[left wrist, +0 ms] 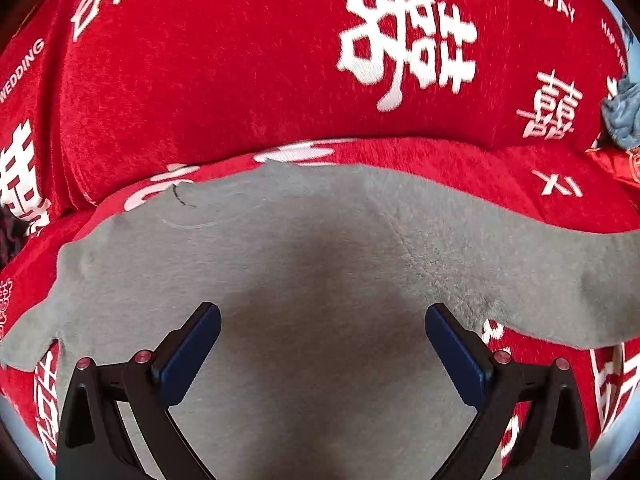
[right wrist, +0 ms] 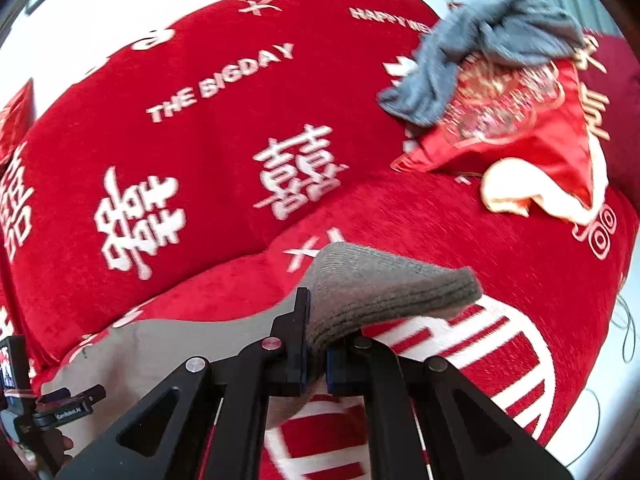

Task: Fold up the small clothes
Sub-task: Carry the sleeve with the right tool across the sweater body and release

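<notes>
A light grey garment lies spread on the red sofa seat. My left gripper hovers just above its middle, open wide, with nothing between the blue pads. In the right wrist view my right gripper is shut on the garment's ribbed sleeve cuff. The cuff sticks out past the jaws, lifted off the seat. The rest of the garment trails down to the left. The right finger's tip is hidden under the cloth.
The sofa backrest, red with white characters, rises behind the seat. A crumpled blue-grey garment lies on a red satin cushion at the far right. The left device's body shows at the lower left.
</notes>
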